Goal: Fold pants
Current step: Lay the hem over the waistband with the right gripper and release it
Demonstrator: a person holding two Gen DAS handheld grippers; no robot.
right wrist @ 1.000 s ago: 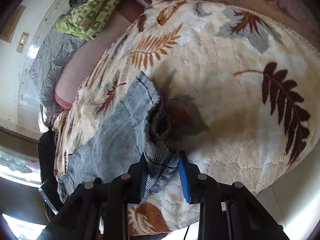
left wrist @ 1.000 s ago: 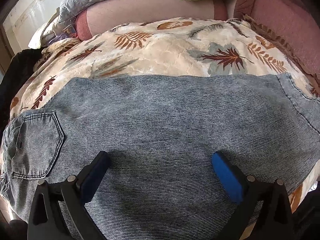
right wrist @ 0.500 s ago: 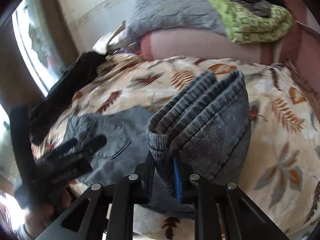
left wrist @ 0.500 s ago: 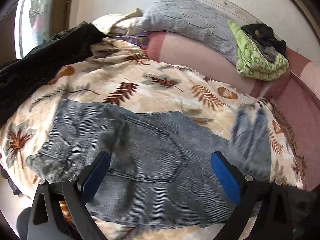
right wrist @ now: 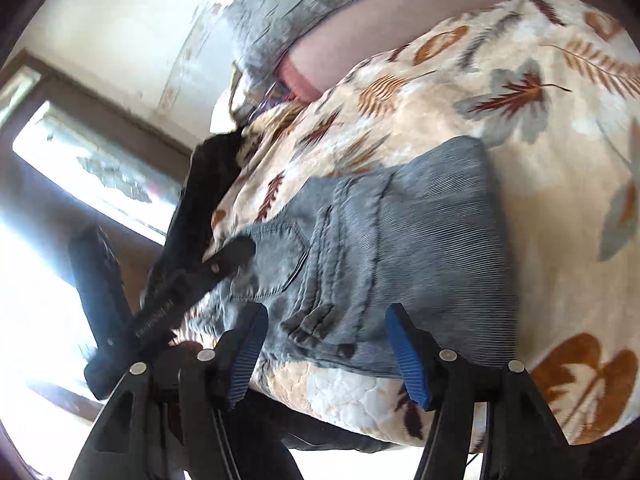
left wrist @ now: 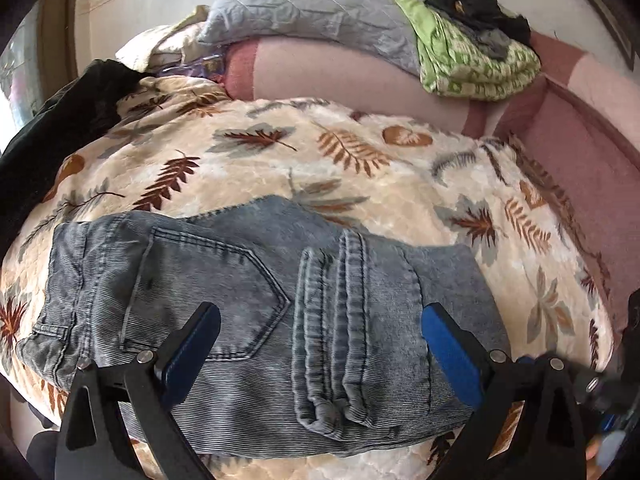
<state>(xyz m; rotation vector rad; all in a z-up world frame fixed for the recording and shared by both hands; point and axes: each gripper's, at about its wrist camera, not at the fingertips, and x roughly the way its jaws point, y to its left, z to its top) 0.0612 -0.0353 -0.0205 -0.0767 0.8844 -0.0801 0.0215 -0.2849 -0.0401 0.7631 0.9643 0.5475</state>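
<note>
Pants (left wrist: 248,320): grey-blue washed denim, seen folded over on itself; the leg ends are laid back across the seat, so the doubled hems (left wrist: 332,320) lie just beside the stitched back pocket (left wrist: 200,292).
Fabric: fine ribbed lines are seen across the cloth, with darker seams and a rumpled waistband at the left edge.
Place: the pants are spread on a cream blanket (left wrist: 360,184) printed with brown and grey leaves, near its front edge.
Left claw (left wrist: 320,344): the two blue-padded fingers are held wide apart, with nothing between them; the pocket point and the hems are seen in the gap, below and beyond the tips. Contact with the cloth cannot be told.
Right claw (right wrist: 326,348): the fingers are also spread apart and nothing is gripped; the folded edge of the pants (right wrist: 380,248) is seen just ahead of the tips.
Surroundings: a grey quilted pillow (left wrist: 312,8), a folded green patterned cloth (left wrist: 476,64) and a dark garment (left wrist: 60,128) are seen farther back.
</note>
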